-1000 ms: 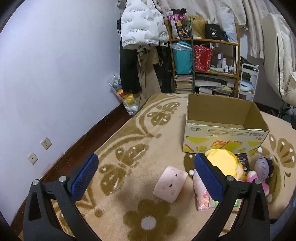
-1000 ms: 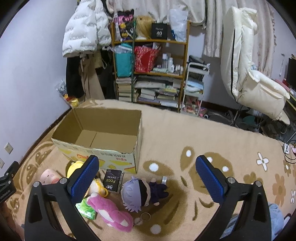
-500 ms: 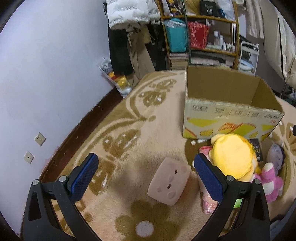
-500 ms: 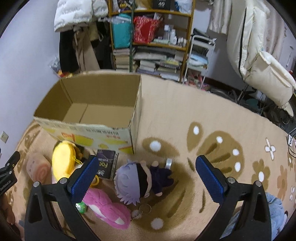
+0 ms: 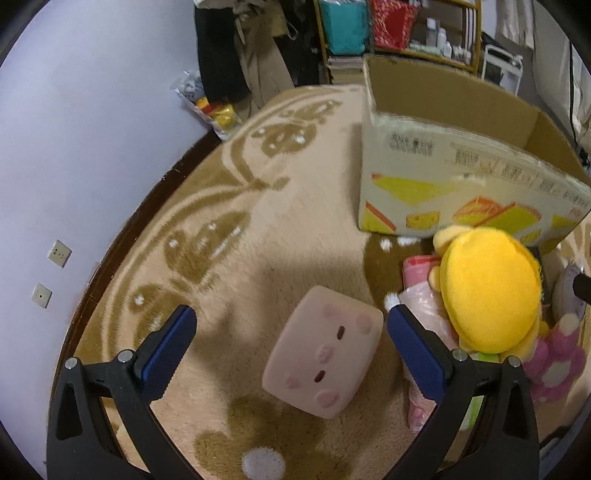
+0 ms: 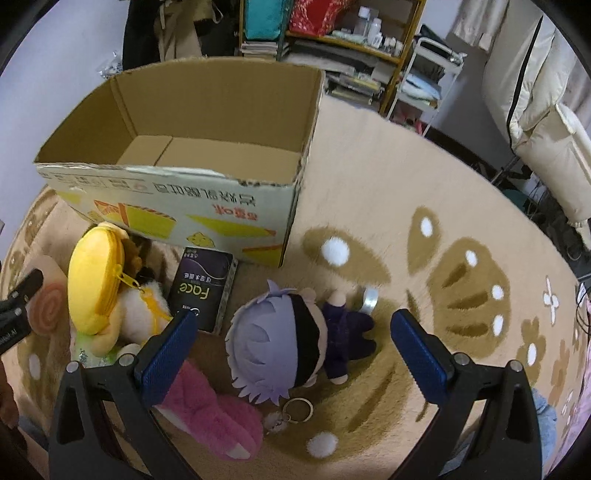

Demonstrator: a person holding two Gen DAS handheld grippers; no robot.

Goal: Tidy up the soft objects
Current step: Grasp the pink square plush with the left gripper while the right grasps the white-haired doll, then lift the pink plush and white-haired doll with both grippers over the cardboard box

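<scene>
Pink cushion [image 5: 323, 350] between wide-open left gripper [image 5: 291, 332] pads.

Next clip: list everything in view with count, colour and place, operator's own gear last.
cardboard box: 1, brown with yellow print, open, nothing seen inside, on carpet
square plush: 1, pale pink, on carpet between the left fingers
round plush: 1, yellow, beside the box front
doll: 1, lilac hair, dark outfit, lying between the right fingers
fluffy plush: 1, pink, beside the doll
Face packet: 1, black, against the box
carpet: 1, beige-brown pattern
shelf: 1, wooden, cluttered, behind
left gripper: blue pads, open
right gripper: blue pads, open
</scene>
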